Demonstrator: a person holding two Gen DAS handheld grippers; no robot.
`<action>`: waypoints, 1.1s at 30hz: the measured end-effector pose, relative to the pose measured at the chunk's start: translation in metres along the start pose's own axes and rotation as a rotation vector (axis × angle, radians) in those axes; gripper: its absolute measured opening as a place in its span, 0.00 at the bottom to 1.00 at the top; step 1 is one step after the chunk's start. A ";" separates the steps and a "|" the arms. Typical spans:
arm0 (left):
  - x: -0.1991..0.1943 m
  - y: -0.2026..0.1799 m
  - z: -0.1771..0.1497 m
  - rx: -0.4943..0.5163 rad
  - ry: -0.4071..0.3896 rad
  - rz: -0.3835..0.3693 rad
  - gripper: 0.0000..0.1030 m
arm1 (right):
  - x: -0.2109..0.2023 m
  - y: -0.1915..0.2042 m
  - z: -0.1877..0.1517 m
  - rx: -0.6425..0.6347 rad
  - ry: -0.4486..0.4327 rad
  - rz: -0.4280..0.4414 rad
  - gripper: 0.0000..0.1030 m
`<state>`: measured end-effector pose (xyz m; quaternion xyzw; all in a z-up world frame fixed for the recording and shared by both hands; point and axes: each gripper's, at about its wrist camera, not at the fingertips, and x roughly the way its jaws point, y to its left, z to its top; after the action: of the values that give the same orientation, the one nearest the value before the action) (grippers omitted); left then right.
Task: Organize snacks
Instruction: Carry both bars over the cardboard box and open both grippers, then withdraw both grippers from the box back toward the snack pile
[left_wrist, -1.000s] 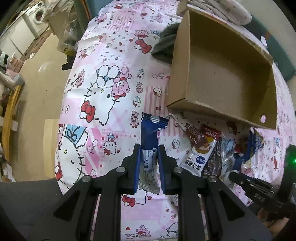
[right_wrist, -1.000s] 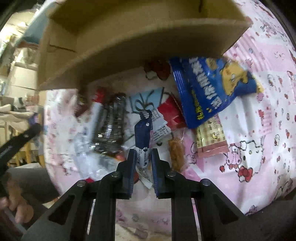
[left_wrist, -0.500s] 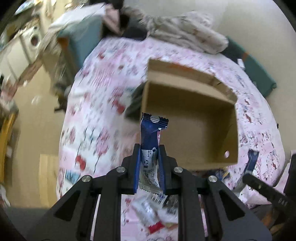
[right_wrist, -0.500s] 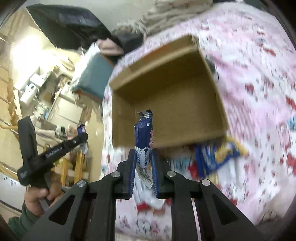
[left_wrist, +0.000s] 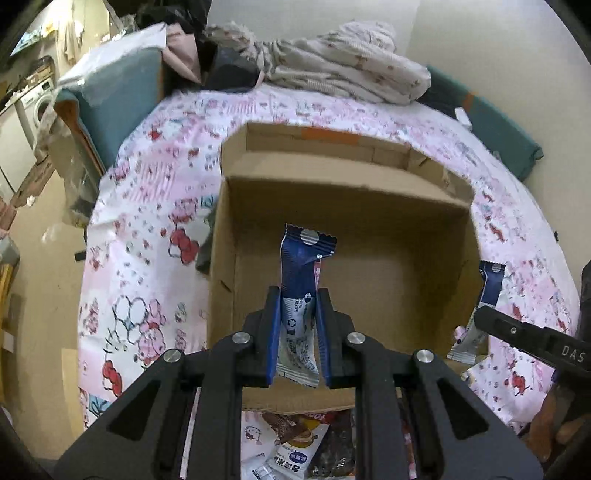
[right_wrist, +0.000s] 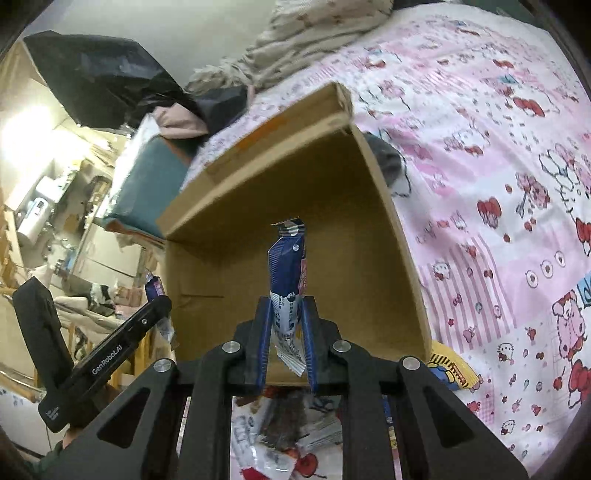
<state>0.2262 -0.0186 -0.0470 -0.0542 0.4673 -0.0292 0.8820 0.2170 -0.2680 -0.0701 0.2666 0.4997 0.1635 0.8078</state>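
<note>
Left gripper (left_wrist: 298, 332) clamped on a blue-and-white snack packet (left_wrist: 301, 280), packet standing upright between the pads, crimped top edge sticking well above the fingertips. Right gripper (right_wrist: 286, 343) clamped on a second blue-and-white snack packet (right_wrist: 288, 280), same upright pose, lower end crumpled between the jaws. Both packets hang over the open cardboard box (left_wrist: 369, 221), clear of its walls and floor. Box sits on a pink cartoon-print bedsheet (left_wrist: 155, 229); inside looks bare, plenty of room between the four walls. Near rim of the box lies just under both grippers, far flap (left_wrist: 325, 144) folded outward. In the left view the right gripper's packet shows at the box's right wall; in the right view the left gripper shows off the box's left wall, held by a hand (right_wrist: 68, 439) mostly hidden. Pile of loose snack wrappers (left_wrist: 295, 443) on the sheet just in front of the near box wall, partly under the grippers. Yellow-and-blue bag (right_wrist: 450, 369) pokes out at the box's near right corner. Rumpled bedding (left_wrist: 351, 70) heaped beyond the box, well apart. Sheet to either side of the box is open.
</note>
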 end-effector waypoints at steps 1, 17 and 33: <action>0.005 0.000 -0.002 0.002 0.009 0.000 0.15 | 0.004 -0.001 -0.001 -0.008 0.009 -0.020 0.17; 0.023 -0.008 -0.013 0.030 0.045 -0.007 0.15 | 0.032 -0.002 -0.011 -0.040 0.088 -0.071 0.18; 0.014 -0.013 -0.013 0.047 0.007 0.001 0.80 | 0.021 -0.005 -0.005 0.004 0.036 -0.024 0.68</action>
<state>0.2233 -0.0339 -0.0635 -0.0330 0.4695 -0.0401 0.8814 0.2215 -0.2594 -0.0900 0.2592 0.5176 0.1573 0.8001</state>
